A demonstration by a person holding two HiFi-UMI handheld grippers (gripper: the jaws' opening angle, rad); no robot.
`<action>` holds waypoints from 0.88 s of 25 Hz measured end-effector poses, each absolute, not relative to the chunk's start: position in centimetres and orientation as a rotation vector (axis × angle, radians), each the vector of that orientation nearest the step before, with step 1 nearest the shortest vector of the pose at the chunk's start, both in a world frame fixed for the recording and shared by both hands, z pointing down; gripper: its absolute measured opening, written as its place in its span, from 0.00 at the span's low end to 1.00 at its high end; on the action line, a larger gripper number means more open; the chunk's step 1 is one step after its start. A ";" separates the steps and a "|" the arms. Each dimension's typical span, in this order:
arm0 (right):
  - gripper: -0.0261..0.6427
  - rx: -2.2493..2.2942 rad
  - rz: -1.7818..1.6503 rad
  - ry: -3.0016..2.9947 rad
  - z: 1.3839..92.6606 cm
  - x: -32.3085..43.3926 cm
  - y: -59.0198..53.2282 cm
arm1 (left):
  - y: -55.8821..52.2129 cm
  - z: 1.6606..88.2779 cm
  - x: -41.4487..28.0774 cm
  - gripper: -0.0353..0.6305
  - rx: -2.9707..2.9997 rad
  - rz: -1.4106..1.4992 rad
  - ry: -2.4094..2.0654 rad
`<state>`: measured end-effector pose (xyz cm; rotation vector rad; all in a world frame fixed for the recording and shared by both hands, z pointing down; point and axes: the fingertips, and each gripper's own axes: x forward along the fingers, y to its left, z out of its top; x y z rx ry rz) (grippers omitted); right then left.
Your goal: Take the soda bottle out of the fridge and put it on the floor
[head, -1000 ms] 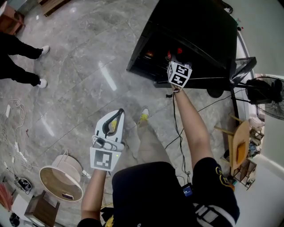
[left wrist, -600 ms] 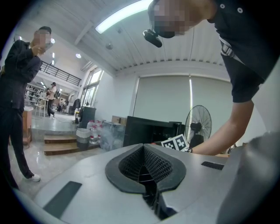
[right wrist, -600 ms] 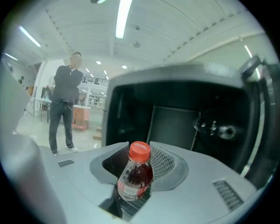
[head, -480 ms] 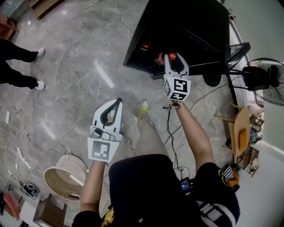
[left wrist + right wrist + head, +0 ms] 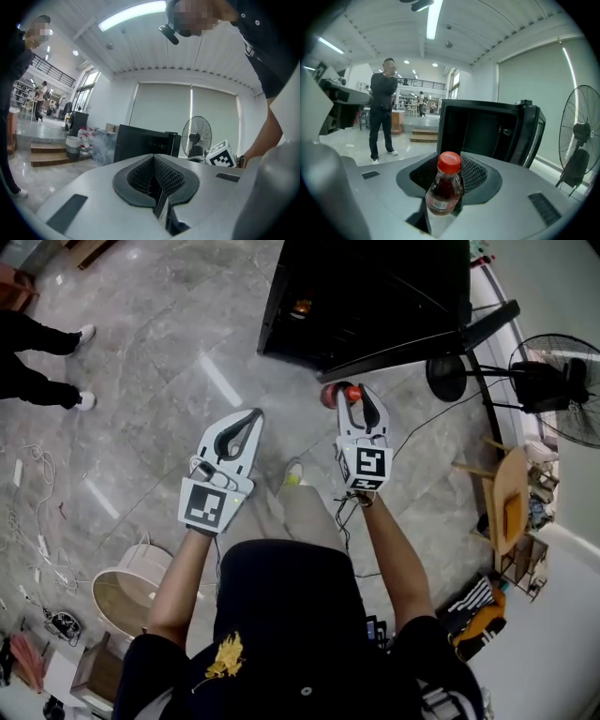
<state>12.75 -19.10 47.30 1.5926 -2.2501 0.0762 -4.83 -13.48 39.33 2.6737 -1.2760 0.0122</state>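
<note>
The soda bottle (image 5: 443, 188), dark liquid under a red cap (image 5: 329, 396), stands upright between the jaws of my right gripper (image 5: 445, 183), which is shut on its body. In the head view the right gripper (image 5: 349, 390) holds it in the air just in front of the black fridge (image 5: 366, 292), clear of the opening. The fridge (image 5: 485, 133) stands open, its door (image 5: 424, 337) swung out to the right, its inside dark. My left gripper (image 5: 253, 416) hovers to the left over the grey marble floor (image 5: 159, 399), its jaws shut and empty (image 5: 157, 197).
A standing fan (image 5: 555, 382) and a wooden chair (image 5: 511, 507) are at the right of the fridge. A person's legs (image 5: 42, 343) show at the far left, the same person (image 5: 382, 110) standing off to the left of the fridge. Cables (image 5: 37, 549) and a round white object (image 5: 117, 601) lie at lower left.
My right gripper has drawn the bottle back out of the fridge toward me. The left gripper has come forward a little, still shut.
</note>
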 end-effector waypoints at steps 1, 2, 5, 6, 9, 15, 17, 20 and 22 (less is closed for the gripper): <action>0.24 1.577 0.067 -2.260 47.3 13.2 -18.0 | -13.1 39.2 -4.1 0.07 2.678 0.014 -1.281; 0.24 1.563 0.058 -2.269 47.3 13.8 -17.1 | -12.7 39.1 -3.2 0.07 2.682 0.020 -1.290; 0.24 1.536 0.062 -2.295 48.4 15.7 -15.3 | -11.8 39.6 -0.8 0.07 2.682 0.032 -1.345; 0.24 1.527 0.074 -2.303 49.2 16.3 -14.9 | -11.6 40.0 -0.2 0.07 2.671 0.028 -1.371; 0.24 1.474 0.119 -2.325 52.4 17.2 -13.9 | -10.5 41.9 1.0 0.07 2.639 0.052 -1.425; 0.24 1.411 0.167 -2.312 59.9 18.0 -13.7 | -8.9 46.8 1.6 0.07 2.601 0.140 -1.475; 0.24 1.418 0.178 -2.297 62.7 17.7 -14.3 | -9.1 49.0 0.9 0.07 2.584 0.149 -1.483; 0.24 1.444 0.180 -2.278 67.1 16.8 -15.9 | -10.3 53.1 -0.3 0.07 2.580 0.147 -1.484; 0.24 1.457 0.177 -2.275 70.3 15.8 -17.2 | -11.4 56.2 -1.0 0.07 2.597 0.144 -1.482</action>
